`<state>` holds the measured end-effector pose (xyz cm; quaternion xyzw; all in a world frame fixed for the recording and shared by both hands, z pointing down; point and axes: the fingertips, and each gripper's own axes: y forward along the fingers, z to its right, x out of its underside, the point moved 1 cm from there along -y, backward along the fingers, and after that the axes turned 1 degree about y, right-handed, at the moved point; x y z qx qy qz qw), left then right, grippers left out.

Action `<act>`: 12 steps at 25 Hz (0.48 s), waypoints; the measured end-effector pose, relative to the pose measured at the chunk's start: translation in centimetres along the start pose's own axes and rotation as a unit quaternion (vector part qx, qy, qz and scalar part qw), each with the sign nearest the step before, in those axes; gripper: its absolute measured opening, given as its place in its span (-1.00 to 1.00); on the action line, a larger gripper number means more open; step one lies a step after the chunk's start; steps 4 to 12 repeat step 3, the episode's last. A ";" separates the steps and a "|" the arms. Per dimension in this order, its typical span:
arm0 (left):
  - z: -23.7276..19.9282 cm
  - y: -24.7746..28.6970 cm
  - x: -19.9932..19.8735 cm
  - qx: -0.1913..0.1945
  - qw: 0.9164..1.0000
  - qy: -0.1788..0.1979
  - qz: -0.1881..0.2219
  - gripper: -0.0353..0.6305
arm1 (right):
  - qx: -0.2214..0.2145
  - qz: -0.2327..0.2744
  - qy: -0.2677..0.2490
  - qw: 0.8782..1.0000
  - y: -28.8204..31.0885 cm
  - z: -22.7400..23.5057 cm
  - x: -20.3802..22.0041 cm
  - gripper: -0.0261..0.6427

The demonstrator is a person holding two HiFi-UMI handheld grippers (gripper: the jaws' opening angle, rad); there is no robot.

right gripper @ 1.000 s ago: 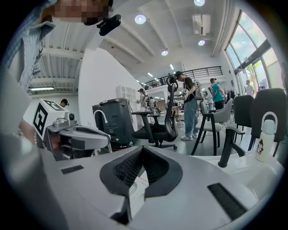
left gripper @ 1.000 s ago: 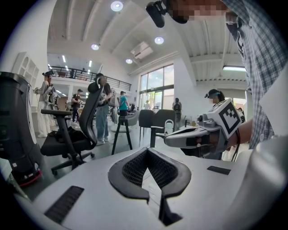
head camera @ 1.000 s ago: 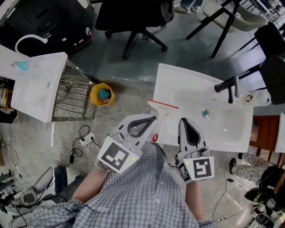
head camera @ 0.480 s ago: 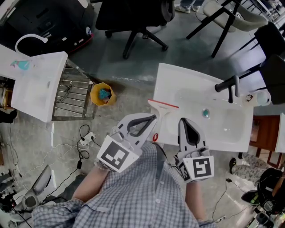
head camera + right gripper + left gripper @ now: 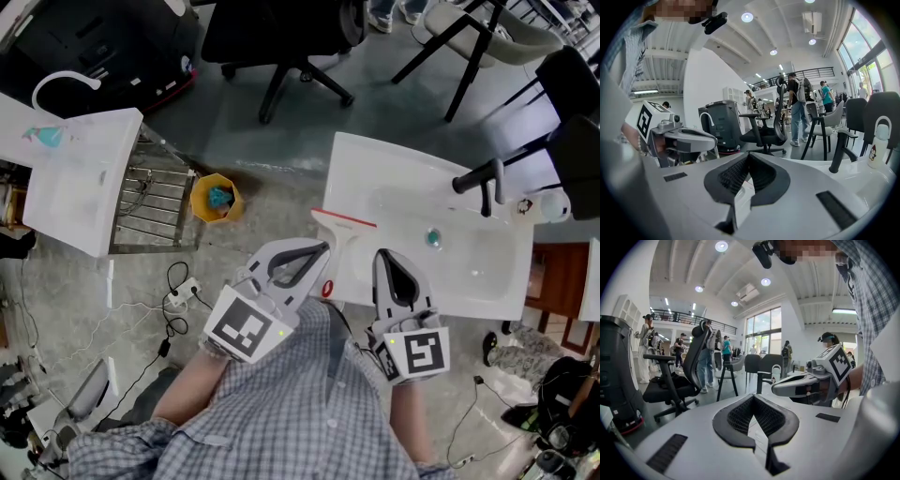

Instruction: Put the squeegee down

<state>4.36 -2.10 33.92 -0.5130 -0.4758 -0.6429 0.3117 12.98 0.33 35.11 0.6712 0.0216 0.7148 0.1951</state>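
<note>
The squeegee (image 5: pixel 339 246), white with a red strip along its blade and a red end on its handle, lies on the left part of the white sink (image 5: pixel 487 281) in the head view. My left gripper (image 5: pixel 323 248) is shut, its tip right beside the squeegee's handle; contact cannot be told. In the left gripper view its jaws (image 5: pixel 752 397) meet with nothing between them. My right gripper (image 5: pixel 382 253) is shut and empty over the sink's near edge, a little right of the squeegee. Its closed jaws (image 5: pixel 749 155) show in the right gripper view.
A black faucet (image 5: pixel 478 178) and a drain (image 5: pixel 432 239) are on the sink. A second white basin (image 5: pixel 75 187) on a metal rack stands at left, a yellow bin (image 5: pixel 216 199) between them. Office chairs (image 5: pixel 281 37) stand beyond, cables (image 5: pixel 173 291) lie on the floor.
</note>
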 end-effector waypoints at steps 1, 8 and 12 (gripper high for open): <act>0.0 0.0 0.0 0.000 1.000 0.000 0.000 -0.88 | 0.000 0.000 0.000 1.000 0.0 0.0 0.0 -0.89; 0.0 0.0 0.0 0.000 1.000 0.000 0.000 -0.88 | -0.001 0.000 -0.002 1.000 0.0 0.0 0.0 -0.89; 0.0 0.0 0.0 0.000 1.000 0.000 0.000 -0.88 | -0.001 0.000 -0.002 1.000 0.0 0.0 0.0 -0.89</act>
